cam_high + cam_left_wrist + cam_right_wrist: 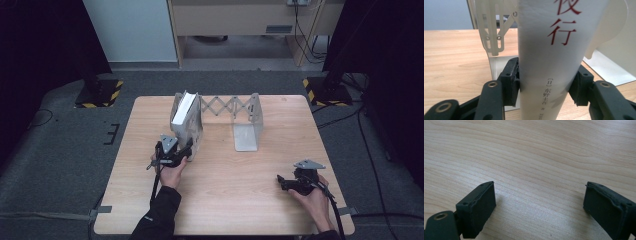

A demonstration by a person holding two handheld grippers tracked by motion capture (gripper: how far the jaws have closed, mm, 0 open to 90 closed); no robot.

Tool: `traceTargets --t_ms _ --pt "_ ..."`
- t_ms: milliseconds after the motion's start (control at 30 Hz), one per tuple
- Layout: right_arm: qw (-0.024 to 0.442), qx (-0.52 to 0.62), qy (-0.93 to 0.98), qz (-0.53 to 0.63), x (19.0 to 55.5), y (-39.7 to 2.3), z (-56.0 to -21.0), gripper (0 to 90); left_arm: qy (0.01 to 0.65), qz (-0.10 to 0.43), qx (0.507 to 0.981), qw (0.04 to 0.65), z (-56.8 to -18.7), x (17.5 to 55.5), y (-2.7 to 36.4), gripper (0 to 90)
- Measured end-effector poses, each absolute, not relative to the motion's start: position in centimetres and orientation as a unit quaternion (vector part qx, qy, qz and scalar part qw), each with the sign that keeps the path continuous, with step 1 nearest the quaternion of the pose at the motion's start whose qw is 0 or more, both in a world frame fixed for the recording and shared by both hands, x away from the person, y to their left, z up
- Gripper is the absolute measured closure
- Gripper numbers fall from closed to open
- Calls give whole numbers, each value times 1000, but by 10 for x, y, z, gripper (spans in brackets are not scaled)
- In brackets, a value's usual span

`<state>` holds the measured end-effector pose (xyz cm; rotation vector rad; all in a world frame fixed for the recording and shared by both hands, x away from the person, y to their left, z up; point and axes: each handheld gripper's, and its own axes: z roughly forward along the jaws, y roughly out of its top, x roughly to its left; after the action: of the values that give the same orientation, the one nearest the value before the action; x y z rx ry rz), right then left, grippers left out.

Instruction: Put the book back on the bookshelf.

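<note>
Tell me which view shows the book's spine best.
The left gripper view: the book stands close up between the left hand-held gripper's pads, its red spine lettering readable. The high view shows it small, upright in the expanding book rack. The right gripper view looks at bare table.

A light wooden table (225, 195) stands on grey carpet (60, 150). Far off are a pale panel (132, 30), a wooden desk (240, 20), and yellow-black striped bases (100, 92).

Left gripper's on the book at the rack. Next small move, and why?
Probably open the left gripper and back off: its pads pinch the spine of the white book, which already stands upright in the expandable bookend rack. The right gripper sits open over the table.
</note>
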<state>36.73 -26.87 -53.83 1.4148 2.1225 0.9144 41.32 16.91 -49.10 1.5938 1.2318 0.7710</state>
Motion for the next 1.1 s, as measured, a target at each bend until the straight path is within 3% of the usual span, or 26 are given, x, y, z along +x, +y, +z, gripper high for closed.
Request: traceTargets --t_ms 467,700,867,1100 --pt "214 510 765 330 367 -269 -538 110 512 350 631 465 -495 427 159 515" --pt "214 510 765 330 367 -269 -538 109 512 312 627 498 -498 436 164 475" --pt "214 510 765 330 367 -269 -538 109 491 283 658 495 -495 424 171 427" --pt "214 510 765 330 367 -269 -538 109 489 274 668 490 -496 416 176 504"
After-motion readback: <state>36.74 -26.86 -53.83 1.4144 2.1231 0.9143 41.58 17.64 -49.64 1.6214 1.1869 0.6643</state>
